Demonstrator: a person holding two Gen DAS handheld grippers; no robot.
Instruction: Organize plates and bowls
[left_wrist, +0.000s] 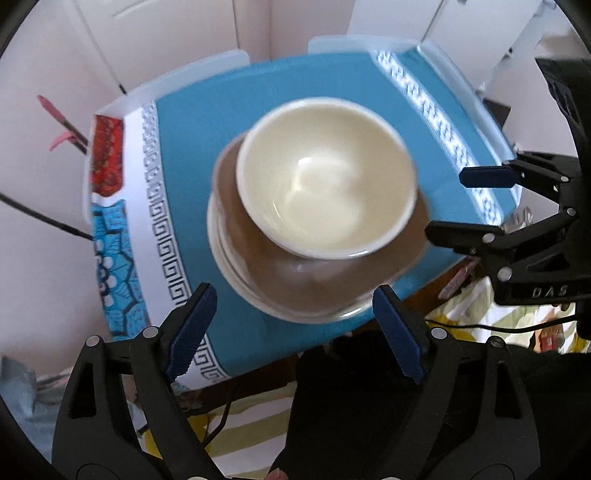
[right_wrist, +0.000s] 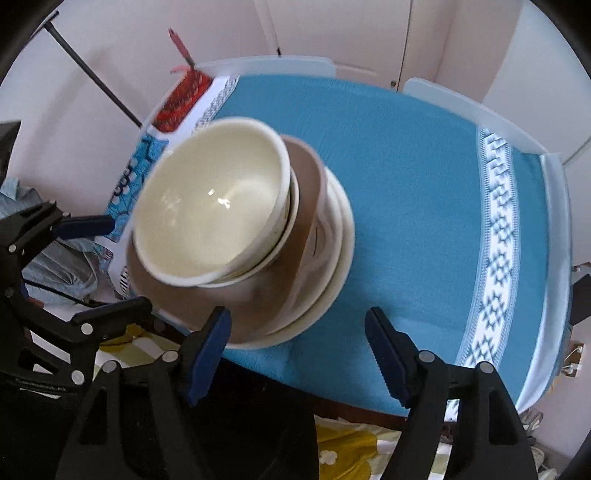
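Cream bowl (left_wrist: 325, 177) nested in a second bowl (right_wrist: 284, 236), stacked on a brown plate (left_wrist: 314, 288) and white plates (right_wrist: 340, 236), mid-table on blue cloth (right_wrist: 406, 184). Left gripper (left_wrist: 295, 328) above the stack, jaws spread, holding nothing. Right gripper (right_wrist: 299, 354) beside the stack, jaws likewise spread and empty.

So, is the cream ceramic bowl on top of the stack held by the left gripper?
No, the left gripper is open and clear of the cream ceramic bowl.
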